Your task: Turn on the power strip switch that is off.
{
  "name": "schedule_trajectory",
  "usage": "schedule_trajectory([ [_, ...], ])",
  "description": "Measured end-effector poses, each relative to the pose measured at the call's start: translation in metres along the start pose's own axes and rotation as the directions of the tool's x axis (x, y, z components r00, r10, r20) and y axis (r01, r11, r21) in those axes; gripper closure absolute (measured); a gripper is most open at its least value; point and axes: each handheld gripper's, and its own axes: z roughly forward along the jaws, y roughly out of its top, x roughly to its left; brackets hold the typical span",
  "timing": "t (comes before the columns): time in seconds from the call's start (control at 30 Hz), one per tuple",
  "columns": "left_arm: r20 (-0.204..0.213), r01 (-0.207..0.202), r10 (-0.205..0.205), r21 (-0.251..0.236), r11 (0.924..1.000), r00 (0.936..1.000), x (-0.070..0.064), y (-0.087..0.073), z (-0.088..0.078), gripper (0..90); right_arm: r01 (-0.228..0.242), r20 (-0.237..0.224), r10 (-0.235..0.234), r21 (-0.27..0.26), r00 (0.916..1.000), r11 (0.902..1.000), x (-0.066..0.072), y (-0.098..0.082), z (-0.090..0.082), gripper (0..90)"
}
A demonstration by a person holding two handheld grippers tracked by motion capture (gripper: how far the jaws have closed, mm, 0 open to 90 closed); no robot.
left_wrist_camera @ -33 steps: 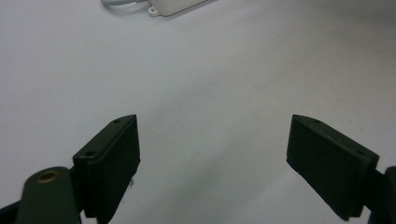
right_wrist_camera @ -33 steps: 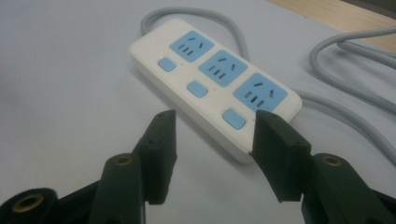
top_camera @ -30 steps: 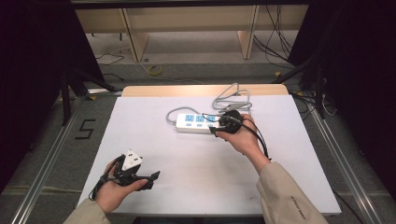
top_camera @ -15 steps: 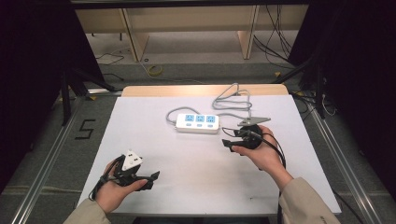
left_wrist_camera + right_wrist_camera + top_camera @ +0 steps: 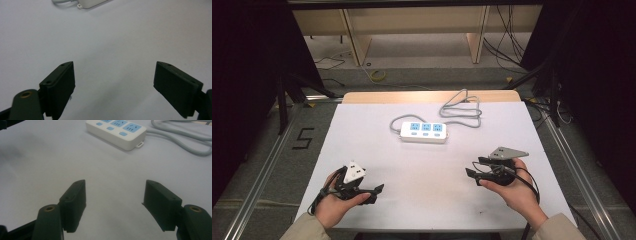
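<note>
A white power strip point(image 5: 424, 132) with blue sockets lies at the table's middle back, its grey cable point(image 5: 460, 109) coiled behind it. Its body point(image 5: 116, 131) stands ahead in the right gripper view, and one end of it point(image 5: 86, 3) shows at the top of the left gripper view. My left gripper point(image 5: 376, 192) rests open near the front left of the table, nothing between its jaws. My right gripper point(image 5: 472, 169) is held open at the front right, well short of the strip, its jaws wide apart over bare table.
The white table top point(image 5: 427, 170) spreads between both hands. A wooden edge point(image 5: 362, 97) runs along the back. Metal rails point(image 5: 262, 170) flank the table, and wooden shelving point(image 5: 412, 25) and loose cables point(image 5: 507, 45) lie on the floor beyond.
My right gripper has drawn back from the power strip toward the front right of the table. The left gripper has stayed where it was.
</note>
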Motion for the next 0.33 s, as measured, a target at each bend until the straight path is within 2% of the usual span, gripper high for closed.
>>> schedule_trajectory([
  [0.33, 0.005, -0.002, 0.002, -0.005, 1.0000, 1.0000, -0.001, 0.001, 0.000, 17.0, -0.028, 0.019, 0.029, -0.024, 0.9994, 0.9993, -0.001, -0.011, -0.015, 31.6],
])
